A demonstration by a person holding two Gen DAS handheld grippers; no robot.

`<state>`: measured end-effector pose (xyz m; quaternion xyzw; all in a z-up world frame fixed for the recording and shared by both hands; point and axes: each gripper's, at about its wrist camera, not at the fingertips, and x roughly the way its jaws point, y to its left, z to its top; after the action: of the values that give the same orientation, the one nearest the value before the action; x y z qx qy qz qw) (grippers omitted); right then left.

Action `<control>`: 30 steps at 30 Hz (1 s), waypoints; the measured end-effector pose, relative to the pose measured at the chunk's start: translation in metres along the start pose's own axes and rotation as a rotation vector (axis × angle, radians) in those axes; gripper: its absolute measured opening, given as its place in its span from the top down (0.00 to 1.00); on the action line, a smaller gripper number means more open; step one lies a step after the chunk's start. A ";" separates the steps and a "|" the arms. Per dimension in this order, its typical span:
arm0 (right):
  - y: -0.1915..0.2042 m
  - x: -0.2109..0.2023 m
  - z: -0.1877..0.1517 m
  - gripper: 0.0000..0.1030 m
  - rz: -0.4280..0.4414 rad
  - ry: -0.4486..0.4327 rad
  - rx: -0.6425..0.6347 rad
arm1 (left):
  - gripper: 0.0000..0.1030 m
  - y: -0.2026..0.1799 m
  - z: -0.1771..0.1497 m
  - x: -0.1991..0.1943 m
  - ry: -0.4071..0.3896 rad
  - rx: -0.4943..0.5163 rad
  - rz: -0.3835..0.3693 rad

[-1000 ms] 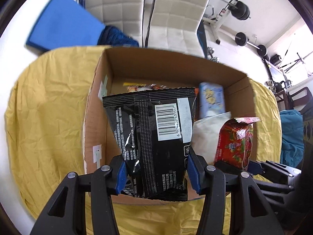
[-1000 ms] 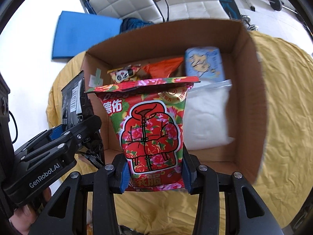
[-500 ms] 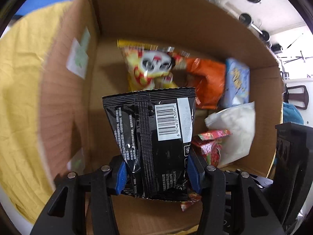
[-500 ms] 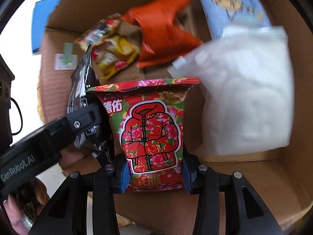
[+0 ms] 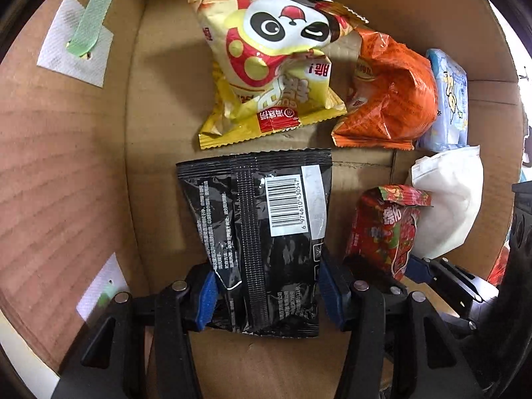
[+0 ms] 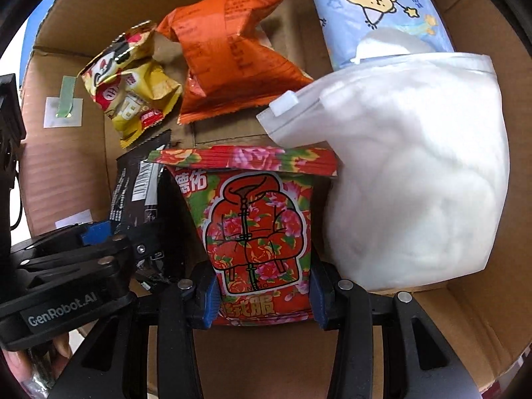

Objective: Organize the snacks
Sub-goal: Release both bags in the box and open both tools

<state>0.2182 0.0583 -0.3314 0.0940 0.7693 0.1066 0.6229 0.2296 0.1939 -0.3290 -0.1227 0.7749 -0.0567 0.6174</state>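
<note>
Cardboard box (image 5: 66, 166): matt brown corrugated board with visible ribbing. Black packet (image 5: 262, 232): glossy, wrinkled plastic film bearing a matt white barcode label. Yellow packet (image 5: 266, 66) and orange packet (image 5: 392, 99): shiny crinkled foil film. White pouch (image 6: 415, 173): smooth, semi-matt plastic. Floral packet (image 6: 259, 232): glossy printed film.

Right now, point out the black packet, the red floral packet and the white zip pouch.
black packet (image 5: 262, 242): left wrist view, on its back panel beside the barcode.
red floral packet (image 6: 256, 232): right wrist view, on the printed jacket picture.
white zip pouch (image 6: 415, 173): right wrist view, on its bulging front face.
</note>
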 end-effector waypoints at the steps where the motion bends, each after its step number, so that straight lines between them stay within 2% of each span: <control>1: 0.002 0.000 -0.001 0.56 -0.003 0.001 -0.002 | 0.50 0.000 0.001 -0.001 0.005 0.001 0.001; 10: 0.014 0.008 0.007 0.54 -0.028 0.009 -0.016 | 0.50 0.008 0.010 -0.001 0.056 -0.018 0.012; 14: 0.028 -0.003 0.001 0.52 -0.033 -0.002 -0.045 | 0.51 0.012 0.008 -0.001 0.042 -0.013 0.027; 19: 0.036 -0.025 -0.008 0.52 -0.078 -0.042 -0.096 | 0.50 0.006 -0.004 -0.015 -0.005 0.005 0.046; 25: 0.039 -0.052 -0.023 0.52 -0.181 -0.120 -0.136 | 0.51 -0.011 -0.027 -0.041 -0.110 0.034 0.087; 30: 0.027 -0.064 -0.031 0.50 -0.194 -0.151 -0.116 | 0.50 -0.028 -0.048 -0.057 -0.185 0.030 0.080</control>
<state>0.2010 0.0654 -0.2576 -0.0095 0.7184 0.0829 0.6906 0.1976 0.1789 -0.2576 -0.0873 0.7178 -0.0319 0.6900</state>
